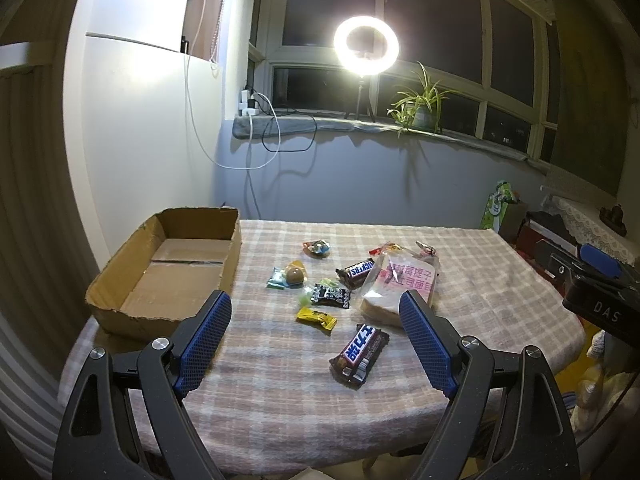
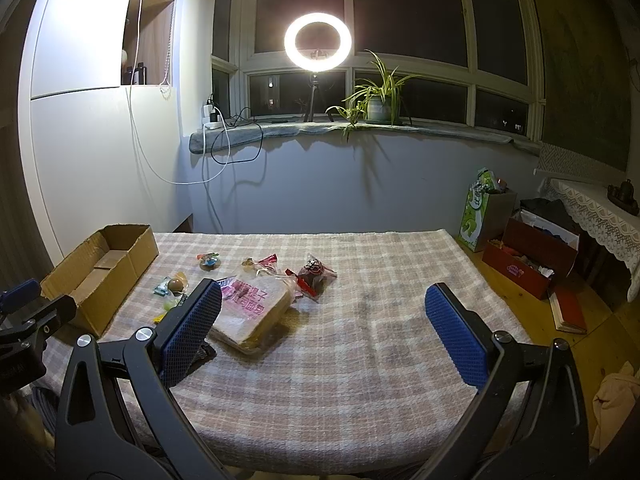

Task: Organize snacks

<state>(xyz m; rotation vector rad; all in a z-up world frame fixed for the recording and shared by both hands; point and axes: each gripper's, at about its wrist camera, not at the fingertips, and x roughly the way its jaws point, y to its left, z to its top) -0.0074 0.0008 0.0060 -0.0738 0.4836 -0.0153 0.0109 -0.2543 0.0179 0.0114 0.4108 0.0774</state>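
Snacks lie scattered on a checked tablecloth [image 1: 280,392]. A Snickers bar [image 1: 359,354] lies nearest, between my left gripper's open fingers in the left wrist view. Beyond it are a yellow candy [image 1: 316,318], a black packet [image 1: 331,295], a second Snickers bar [image 1: 356,270] and a bagged slice of bread [image 1: 396,284] [image 2: 256,308]. An empty cardboard box [image 1: 168,276] [image 2: 100,276] stands at the left. My left gripper [image 1: 316,336] is open above the table's near edge. My right gripper [image 2: 324,320] is open too, over bare cloth right of the bread.
A ring light [image 1: 366,46] and a potted plant [image 1: 420,108] stand on the windowsill behind the table. On the floor at the right are a green bag [image 2: 478,216] and a red box [image 2: 528,256]. Cables hang down the wall [image 1: 248,152].
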